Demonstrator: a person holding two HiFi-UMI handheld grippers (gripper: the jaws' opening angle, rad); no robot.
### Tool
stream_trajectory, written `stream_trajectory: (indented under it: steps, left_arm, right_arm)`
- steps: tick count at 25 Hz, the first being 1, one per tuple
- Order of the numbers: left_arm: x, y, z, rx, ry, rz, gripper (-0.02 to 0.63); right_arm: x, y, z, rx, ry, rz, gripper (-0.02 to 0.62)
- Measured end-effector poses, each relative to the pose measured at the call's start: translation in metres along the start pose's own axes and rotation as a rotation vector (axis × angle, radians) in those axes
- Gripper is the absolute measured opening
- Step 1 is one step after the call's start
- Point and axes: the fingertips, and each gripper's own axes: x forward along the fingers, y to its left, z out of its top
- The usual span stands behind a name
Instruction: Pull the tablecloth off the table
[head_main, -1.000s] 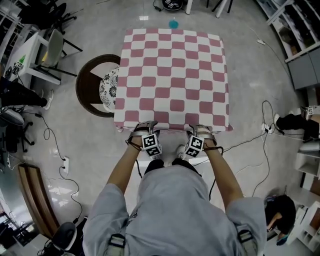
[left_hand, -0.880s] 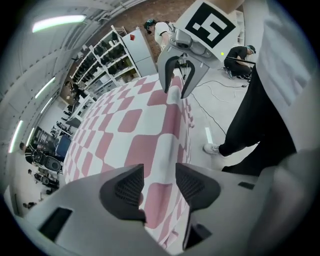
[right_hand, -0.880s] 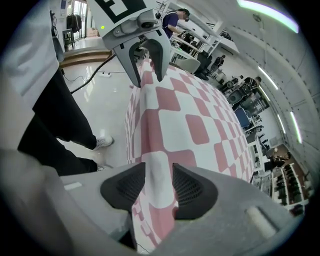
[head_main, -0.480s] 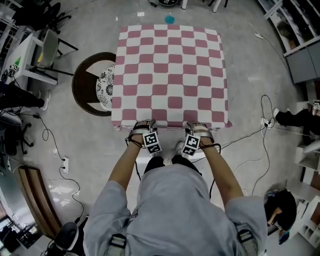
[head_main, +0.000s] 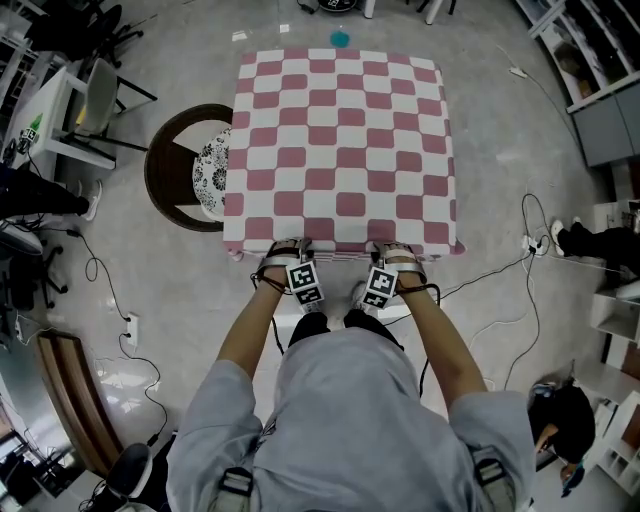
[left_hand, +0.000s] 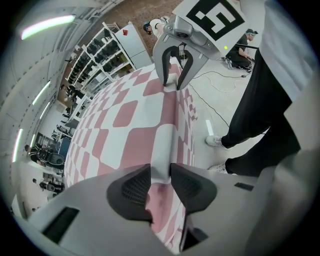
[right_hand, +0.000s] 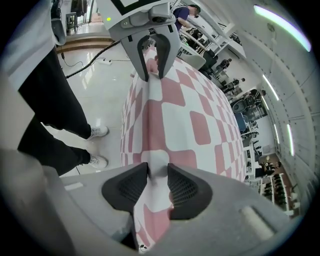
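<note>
While the pink-and-white checked tablecloth (head_main: 340, 140) lies flat over the whole table, which is hidden beneath it, a person in the head view stands at its near edge. The left gripper (head_main: 288, 247) and the right gripper (head_main: 396, 250) are planted side by side on that edge, a stance that looks chosen so the cloth comes away evenly.

In the left gripper view, the jaws have just been closing, and a raised fold of the hem sits clamped between the dark ribbed pads (left_hand: 134, 187). From the fingertips a ridge of cloth runs straight ahead to the other gripper, which nips the same ridge. To the right of the fingers the skirt drops toward the floor and the person's shoes (left_hand: 216, 141).

In the right gripper view, the jaws have likewise just been closing, and the pads (right_hand: 182, 189) grip a pinch of the hem. The ridge leads away from the fingertips to the left gripper. With both pinches apparently set, the pull itself has not yet begun; the cloth beyond the fingers is smooth and square.
</note>
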Motion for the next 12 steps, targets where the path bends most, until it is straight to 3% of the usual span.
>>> stream_trajectory:
  steps: [12]
  left_arm:
    - [-0.014, -0.003, 0.003, -0.018, 0.003, 0.019, 0.018]
  right_arm:
    - [-0.015, 0.003, -0.001, -0.027, -0.019, -0.005, 0.027]
